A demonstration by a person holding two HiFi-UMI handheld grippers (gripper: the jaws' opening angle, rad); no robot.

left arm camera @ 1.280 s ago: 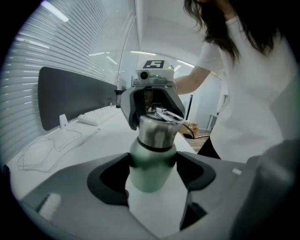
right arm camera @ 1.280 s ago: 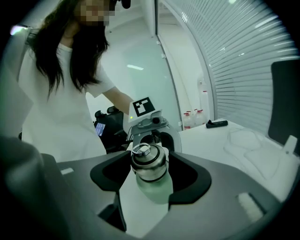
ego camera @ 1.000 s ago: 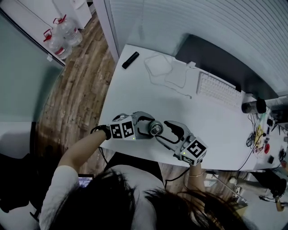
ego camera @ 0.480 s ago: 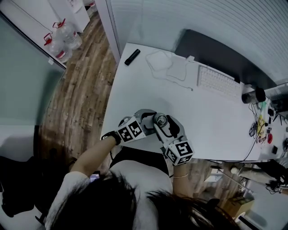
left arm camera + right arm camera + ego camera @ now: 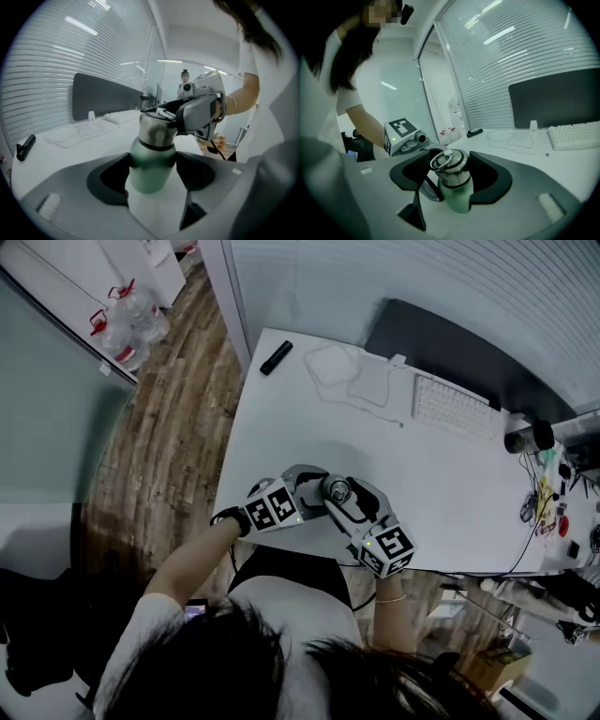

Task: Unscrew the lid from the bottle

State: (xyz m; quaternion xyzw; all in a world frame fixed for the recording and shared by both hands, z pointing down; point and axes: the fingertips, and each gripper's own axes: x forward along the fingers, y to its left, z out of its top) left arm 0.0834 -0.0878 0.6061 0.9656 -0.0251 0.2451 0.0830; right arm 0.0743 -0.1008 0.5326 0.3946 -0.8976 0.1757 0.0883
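Green bottle (image 5: 151, 157) in left claw (image 5: 152, 172); right claw (image 5: 452, 175) grips lid (image 5: 451, 165).

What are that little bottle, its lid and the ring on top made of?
The bottle body looks like metal with a matte pale green coating: smooth, opaque, only soft highlights. The lid looks like brushed bare steel: silvery, with streaky reflections. The ring on top looks like polished metal wire, bright and thin. Plastic under the green coating can't be ruled out.
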